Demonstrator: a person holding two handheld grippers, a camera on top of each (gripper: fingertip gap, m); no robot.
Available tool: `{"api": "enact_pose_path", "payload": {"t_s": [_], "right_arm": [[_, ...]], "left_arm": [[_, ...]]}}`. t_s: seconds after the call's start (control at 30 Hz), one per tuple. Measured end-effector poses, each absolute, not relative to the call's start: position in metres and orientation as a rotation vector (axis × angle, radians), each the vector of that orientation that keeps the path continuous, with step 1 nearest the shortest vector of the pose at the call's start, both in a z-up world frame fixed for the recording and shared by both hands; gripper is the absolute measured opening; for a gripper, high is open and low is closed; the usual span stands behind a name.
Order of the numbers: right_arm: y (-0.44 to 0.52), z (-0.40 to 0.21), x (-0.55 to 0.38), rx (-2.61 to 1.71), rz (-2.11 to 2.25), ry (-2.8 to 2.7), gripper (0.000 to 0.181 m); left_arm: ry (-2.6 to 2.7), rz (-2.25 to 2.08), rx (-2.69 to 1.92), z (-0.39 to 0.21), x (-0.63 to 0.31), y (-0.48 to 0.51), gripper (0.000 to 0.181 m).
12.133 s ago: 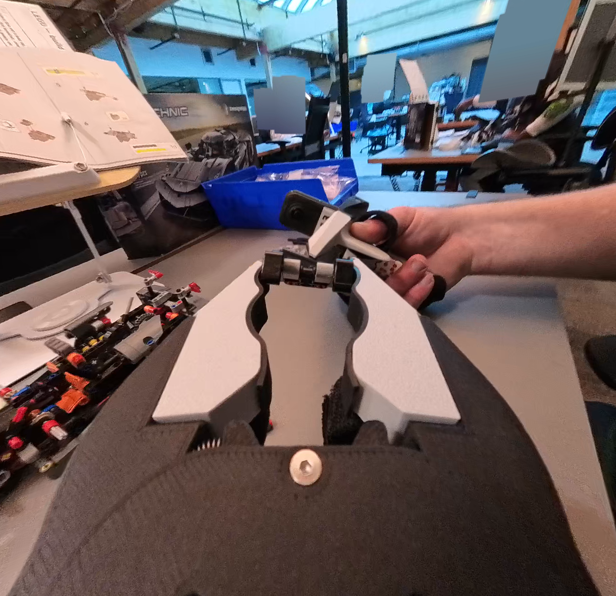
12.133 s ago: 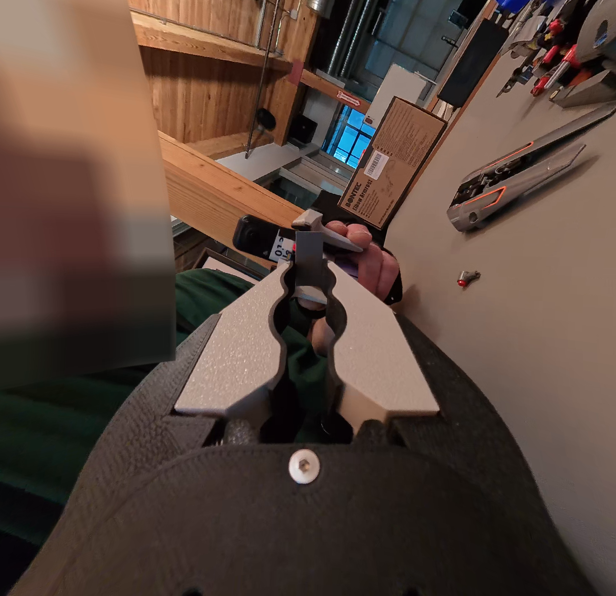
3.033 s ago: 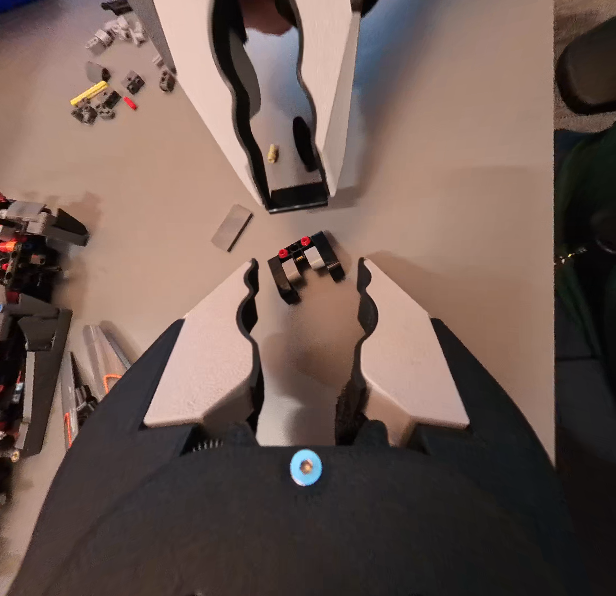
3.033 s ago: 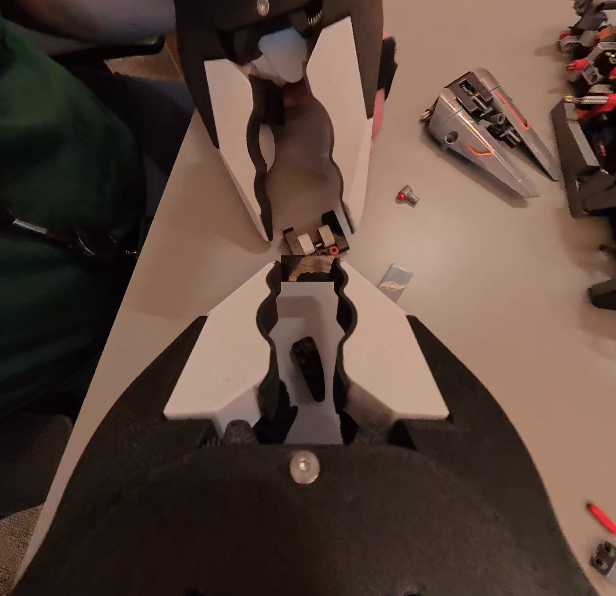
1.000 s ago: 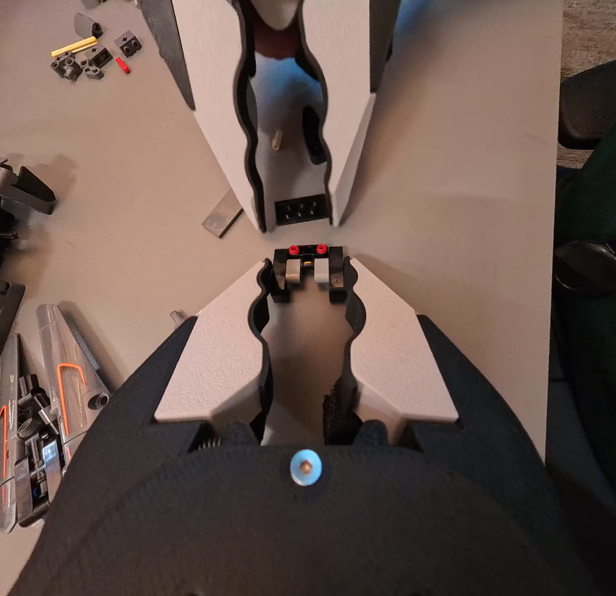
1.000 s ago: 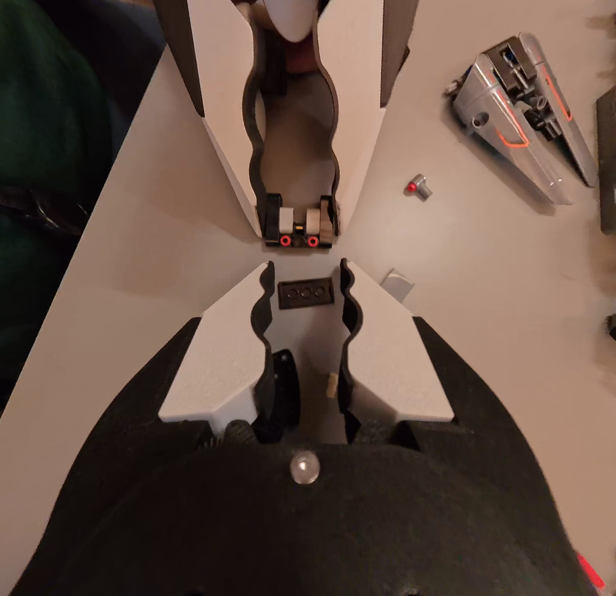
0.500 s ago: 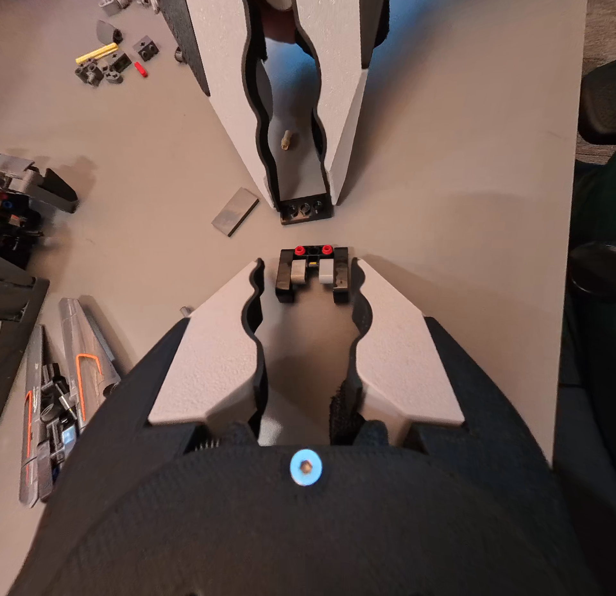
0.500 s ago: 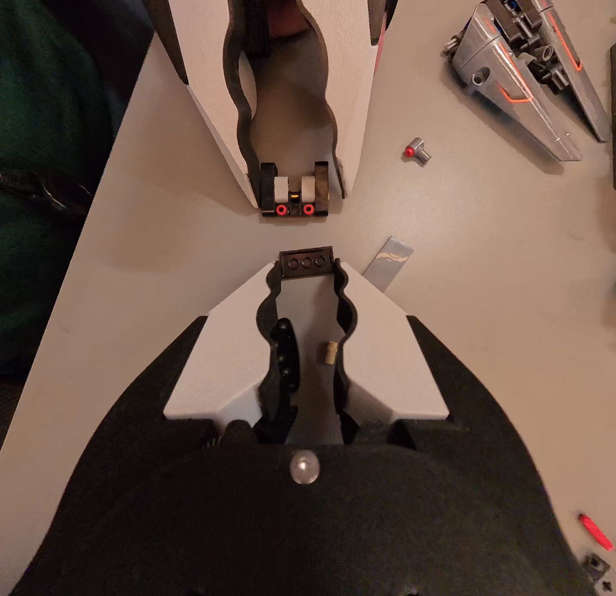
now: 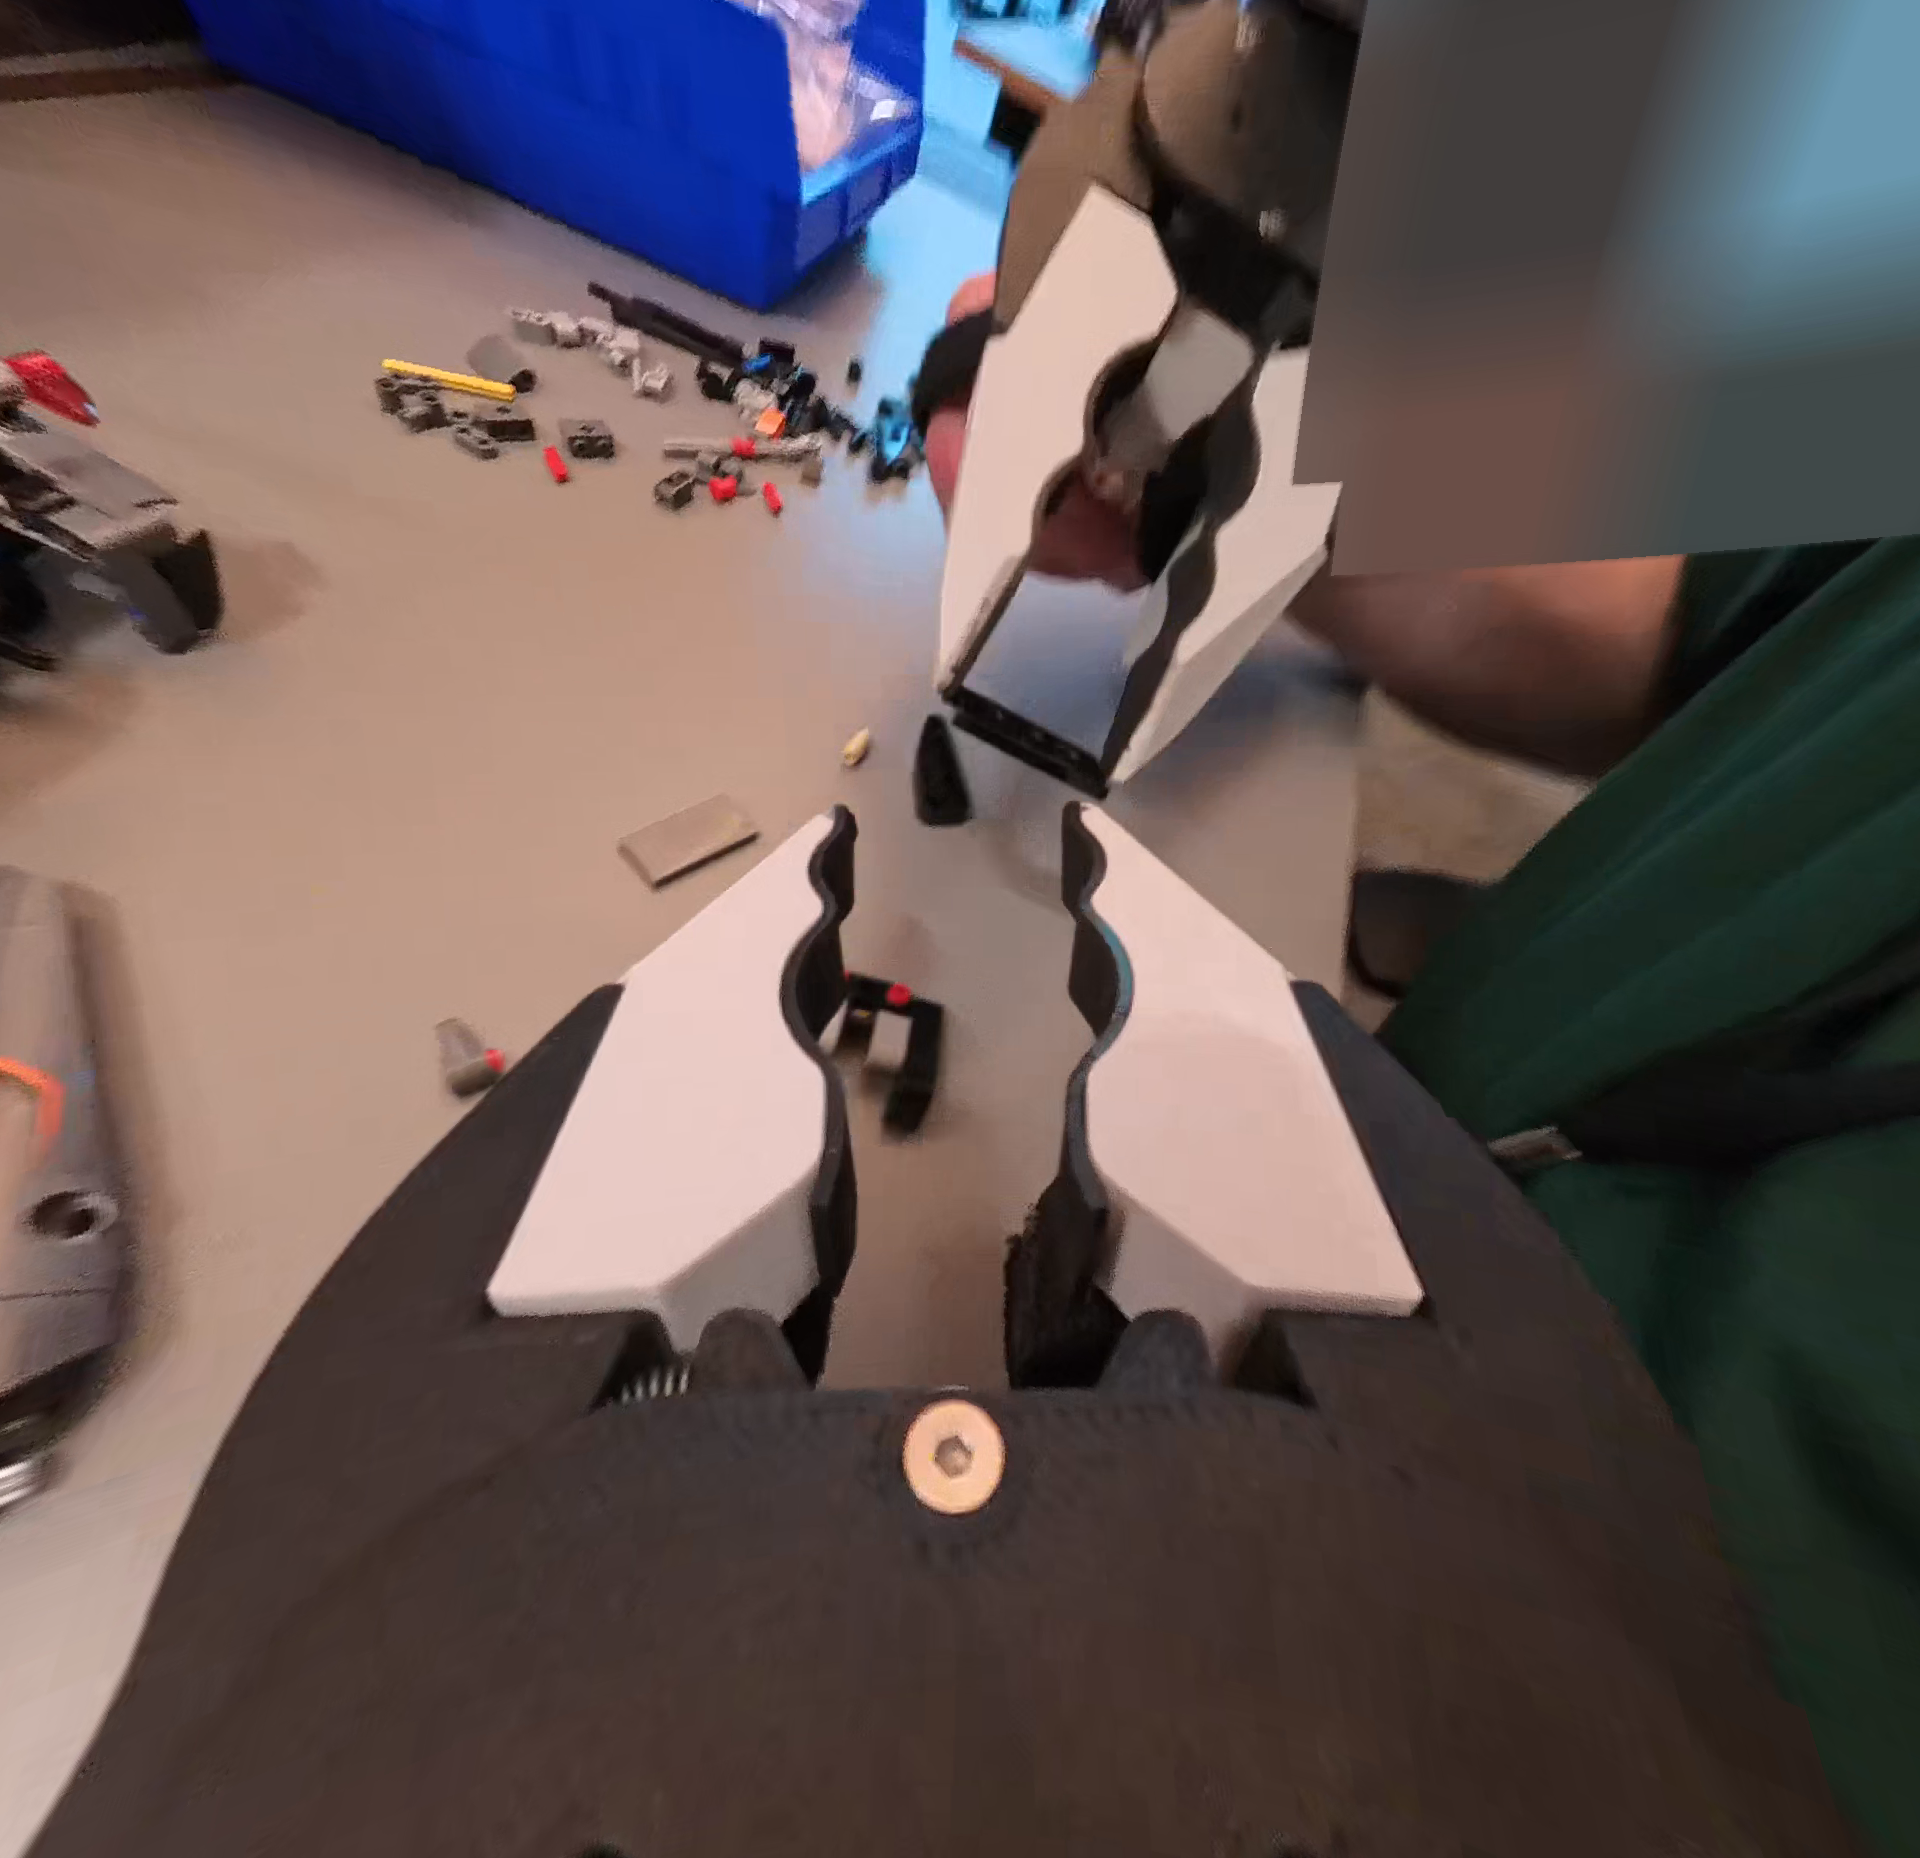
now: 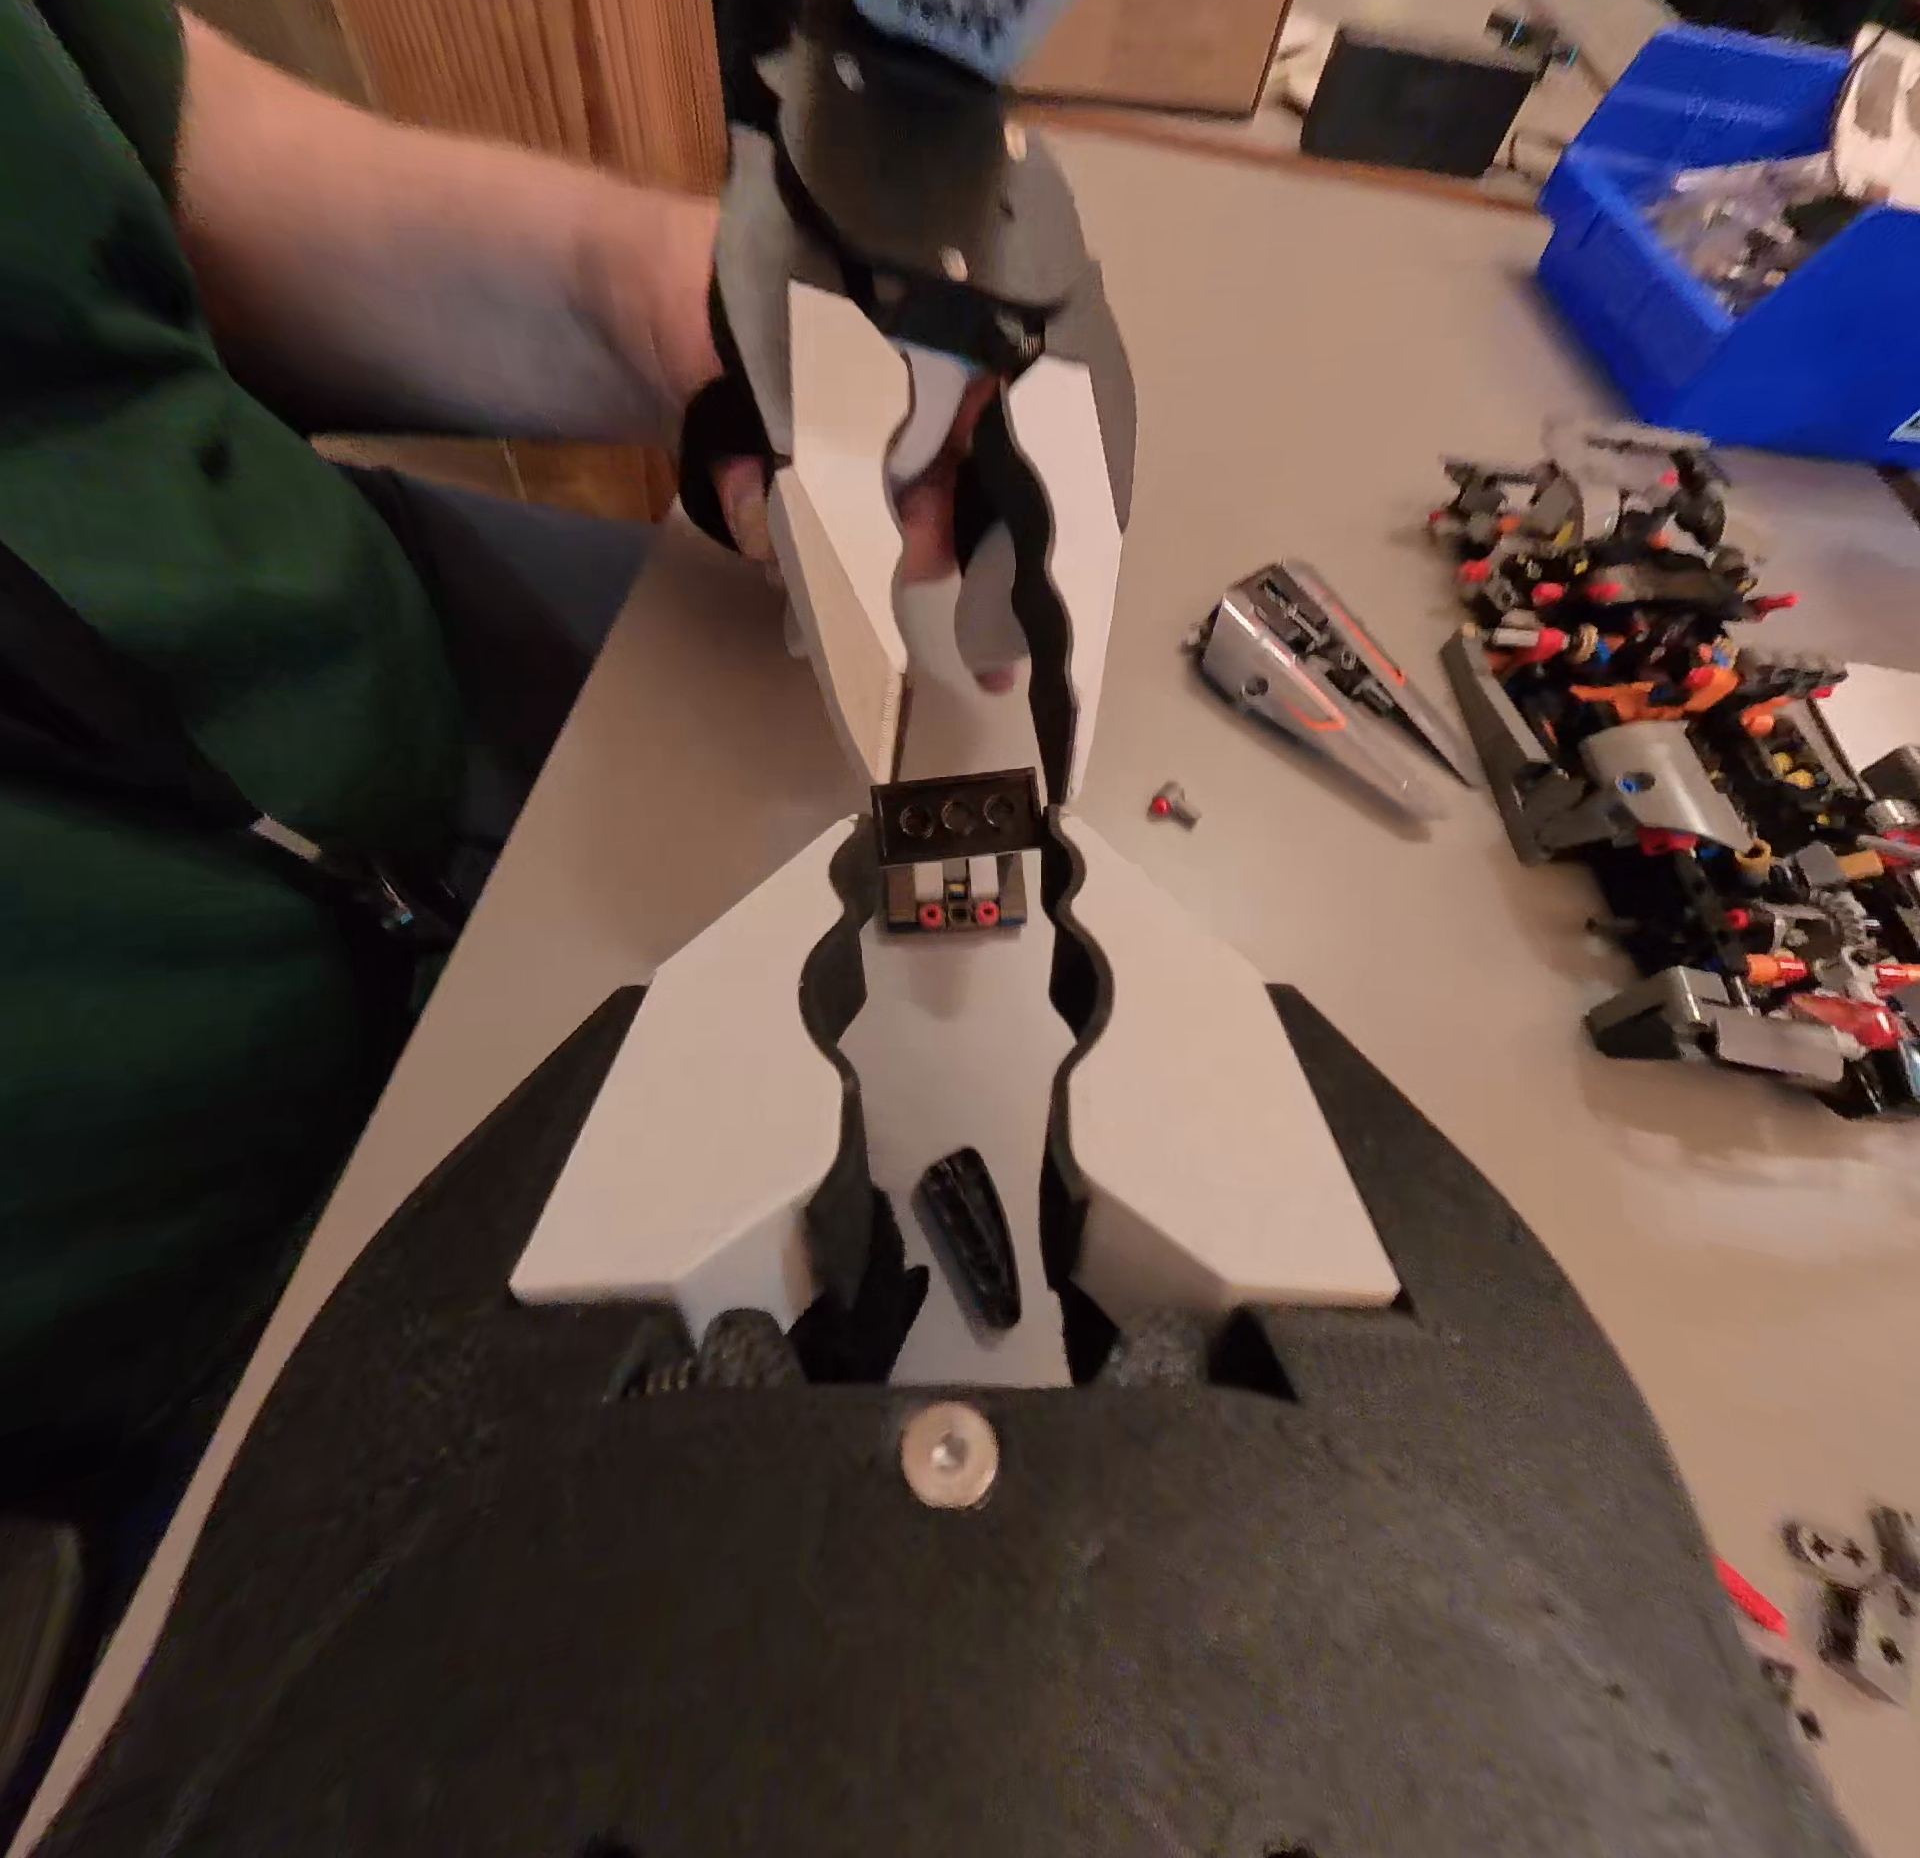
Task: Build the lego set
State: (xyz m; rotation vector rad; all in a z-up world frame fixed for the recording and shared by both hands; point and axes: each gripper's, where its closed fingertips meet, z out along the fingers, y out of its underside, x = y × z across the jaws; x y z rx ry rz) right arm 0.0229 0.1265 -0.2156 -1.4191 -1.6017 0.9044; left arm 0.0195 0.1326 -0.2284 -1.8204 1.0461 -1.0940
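Pinched crosswise at the tips of the right gripper [image 10: 951, 821], the flat black three-stud plate [image 10: 956, 816] is held just above the small black bracket assembly with red pins [image 10: 951, 899]; that assembly lies on the table between the spread, empty fingers of the left gripper [image 9: 956, 821].

A blue bin [image 9: 582, 94] stands at the far edge of the grey table [image 9: 436, 686]. A cardboard box [image 10: 1164, 21] stands behind the table.
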Motion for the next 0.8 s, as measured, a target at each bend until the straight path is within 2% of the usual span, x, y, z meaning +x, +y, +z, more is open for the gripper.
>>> {"api": "enact_pose_path", "payload": {"t_s": [0.27,0.53,0.8], "right_arm": [[0.121,-0.189,0.016,-1.323,1.043,-1.457,0.03],[0.123,-0.177,0.014,-1.257,1.125,-1.373,0.03],[0.122,-0.179,0.014,-1.23,1.083,-1.377,0.03]], "left_arm": [[0.832,-1.483,-1.691,-0.202,0.025,0.127,0.027],[0.644,-1.813,-1.545,-0.177,0.023,0.129,0.029],[0.653,-1.871,-1.529,-0.175,0.034,0.125,0.024]]}}
